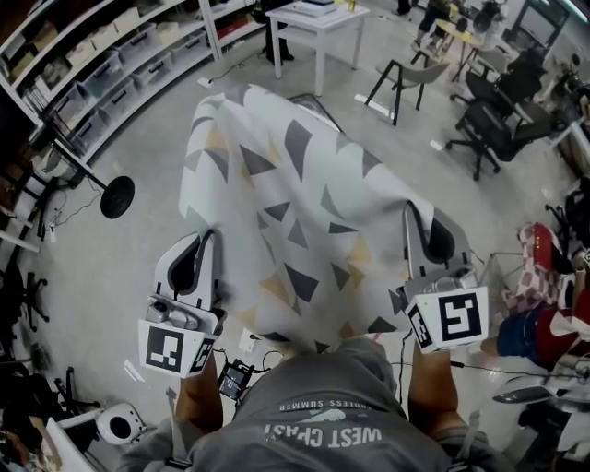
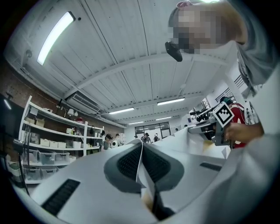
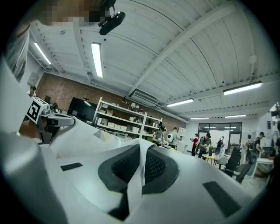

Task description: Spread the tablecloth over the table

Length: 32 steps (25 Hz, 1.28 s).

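With your left gripper (image 2: 142,166) and right gripper (image 3: 140,168) each pinched shut on the near edge of the tablecloth (image 1: 295,212), which hangs spread toward twelve o'clock, a hard flick could tug that thin hem free or land it skewed.

1. The tablecloth (image 1: 295,212) is pale grey-white, scattered with triangles in dark grey, mid grey and muted yellow-tan.
2. The left gripper (image 1: 205,238) and right gripper (image 1: 412,214) have white shells and dark grey pads (image 2: 127,164). Their cubes (image 1: 173,348) carry black-and-white square markers.
3. The person's shirt (image 1: 313,415) is grey with pale lettering.
4. The floor (image 1: 157,166) is light grey, the table (image 1: 318,20) white, the chairs (image 1: 489,120) black.
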Motion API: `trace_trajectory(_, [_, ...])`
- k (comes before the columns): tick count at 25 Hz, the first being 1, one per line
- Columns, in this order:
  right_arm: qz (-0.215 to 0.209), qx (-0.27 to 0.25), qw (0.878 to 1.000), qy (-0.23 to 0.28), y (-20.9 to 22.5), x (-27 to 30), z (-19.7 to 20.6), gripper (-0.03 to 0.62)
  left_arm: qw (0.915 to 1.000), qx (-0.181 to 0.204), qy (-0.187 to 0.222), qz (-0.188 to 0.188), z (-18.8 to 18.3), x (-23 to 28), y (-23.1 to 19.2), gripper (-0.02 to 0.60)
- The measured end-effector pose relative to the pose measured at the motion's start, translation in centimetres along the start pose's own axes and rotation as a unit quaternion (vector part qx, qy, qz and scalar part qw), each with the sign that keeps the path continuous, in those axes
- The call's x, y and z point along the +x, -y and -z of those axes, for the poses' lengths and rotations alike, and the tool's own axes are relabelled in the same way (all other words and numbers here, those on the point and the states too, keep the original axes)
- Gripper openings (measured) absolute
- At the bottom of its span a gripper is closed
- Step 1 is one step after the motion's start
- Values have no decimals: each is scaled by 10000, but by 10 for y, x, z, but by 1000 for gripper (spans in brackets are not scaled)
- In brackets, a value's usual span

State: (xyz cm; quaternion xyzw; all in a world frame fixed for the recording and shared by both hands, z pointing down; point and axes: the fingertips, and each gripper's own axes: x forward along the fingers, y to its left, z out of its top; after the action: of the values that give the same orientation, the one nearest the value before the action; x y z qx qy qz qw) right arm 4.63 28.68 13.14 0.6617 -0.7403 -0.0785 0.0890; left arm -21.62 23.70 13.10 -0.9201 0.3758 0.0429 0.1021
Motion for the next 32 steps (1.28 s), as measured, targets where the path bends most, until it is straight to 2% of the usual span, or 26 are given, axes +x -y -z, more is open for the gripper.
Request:
trace_trajectory(6, [-11, 48, 10000, -57, 20, 13, 20, 11, 10000, 4, -95, -9, 15, 26, 11, -2])
trace_trajectory(12, [-234, 167, 9996, -37, 50, 42, 39, 11, 9995, 31, -277, -179, 29, 64, 21, -2])
trace_trajectory(22, [-711, 245, 9971, 91, 131, 116, 52, 11, 9964, 108, -450, -712, 39, 154, 25, -2])
trace_trajectory(32, [-1123, 283, 9928, 296, 147, 141, 58, 11, 9911, 247, -495, -1209, 42, 163, 29, -2])
